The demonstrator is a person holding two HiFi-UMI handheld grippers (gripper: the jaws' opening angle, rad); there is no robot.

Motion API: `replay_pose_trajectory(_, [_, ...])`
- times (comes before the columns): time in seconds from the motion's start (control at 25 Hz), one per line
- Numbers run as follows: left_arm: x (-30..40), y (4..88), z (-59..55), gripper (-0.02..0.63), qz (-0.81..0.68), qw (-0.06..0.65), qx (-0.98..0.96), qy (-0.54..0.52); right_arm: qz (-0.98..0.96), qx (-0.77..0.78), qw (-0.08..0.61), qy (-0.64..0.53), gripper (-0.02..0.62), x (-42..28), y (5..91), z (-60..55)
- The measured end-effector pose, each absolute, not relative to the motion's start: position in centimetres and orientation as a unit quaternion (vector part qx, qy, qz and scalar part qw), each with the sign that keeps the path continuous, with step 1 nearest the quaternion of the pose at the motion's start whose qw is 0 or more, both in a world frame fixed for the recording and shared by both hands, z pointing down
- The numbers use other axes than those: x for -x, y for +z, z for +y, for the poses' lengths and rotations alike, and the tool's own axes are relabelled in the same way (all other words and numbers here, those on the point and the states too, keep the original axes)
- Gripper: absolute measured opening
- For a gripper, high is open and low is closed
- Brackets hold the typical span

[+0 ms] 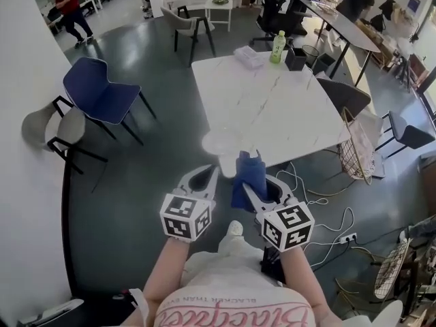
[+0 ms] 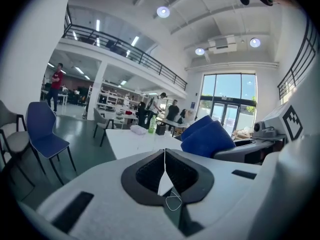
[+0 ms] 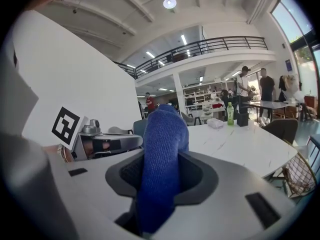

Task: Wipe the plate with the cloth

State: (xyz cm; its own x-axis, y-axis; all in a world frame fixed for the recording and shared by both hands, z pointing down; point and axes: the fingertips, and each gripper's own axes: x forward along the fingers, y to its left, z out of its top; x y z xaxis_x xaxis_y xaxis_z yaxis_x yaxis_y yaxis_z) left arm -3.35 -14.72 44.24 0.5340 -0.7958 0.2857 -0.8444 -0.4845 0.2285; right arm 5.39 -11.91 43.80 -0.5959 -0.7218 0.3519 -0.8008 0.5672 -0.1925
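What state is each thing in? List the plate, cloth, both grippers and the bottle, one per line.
plate: held by its rim in the left gripper
cloth: bunched, clamped in the right gripper
left gripper: shut on plate
right gripper: shut on cloth
bottle: upright on the table

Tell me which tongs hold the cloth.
The right tongs, shut on the fuzzy blue cloth standing up between the jaws. The left tongs instead pinch the thin edge of the round white plate.
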Motion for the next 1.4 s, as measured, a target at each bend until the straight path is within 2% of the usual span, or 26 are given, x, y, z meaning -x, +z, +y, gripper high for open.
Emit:
replay_pose_trajectory(0.28, [3.4,45.5,-19.4,0.004,-0.498,0.204,-0.840,0.065,-0.882,-0.418,0.127,0.175,0.135,-6.1,44.3,-16.8])
replay_pose_trajectory(0.4, [3.4,46.4,-20.8,0.005,-0.496,0.237,-0.835,0.040,-0.883,-0.413,0.129,0.181,0.135,-6.3,44.9,-18.6])
replay_pose_trajectory(0.6, [4.8,46.7,-22.8,0.009,-0.522,0.250,-0.816,-0.006,-0.882,-0.406,0.130,0.198,0.135,-6.1,45.9,-20.7])
replay_pose_trajectory(0.64, [5.0,46.9,-23.2,0.028,-0.523,0.256,-0.813,-0.013,-0.882,-0.405,0.130,0.202,0.135,-5.9,46.0,-21.1])
replay_pose_trajectory(0.72, [5.1,47.6,-23.9,0.180,-0.513,0.277,-0.812,-0.018,-0.882,-0.404,0.126,0.208,0.135,-5.5,46.0,-22.0])
replay_pose_trajectory(0.76, [5.2,48.2,-24.3,0.196,-0.508,0.290,-0.811,-0.014,-0.881,-0.405,0.124,0.211,0.135,-5.4,46.0,-22.5])
replay_pose_trajectory(1.08, [6.4,54.4,-26.3,0.196,-0.494,0.378,-0.782,0.028,-0.874,-0.416,0.105,0.228,0.135,-5.4,45.9,-26.2])
replay_pose_trajectory(1.4, [8.0,60.9,-28.0,0.195,-0.500,0.469,-0.728,0.005,-0.868,-0.403,0.158,0.244,0.135,-5.9,48.9,-28.2])
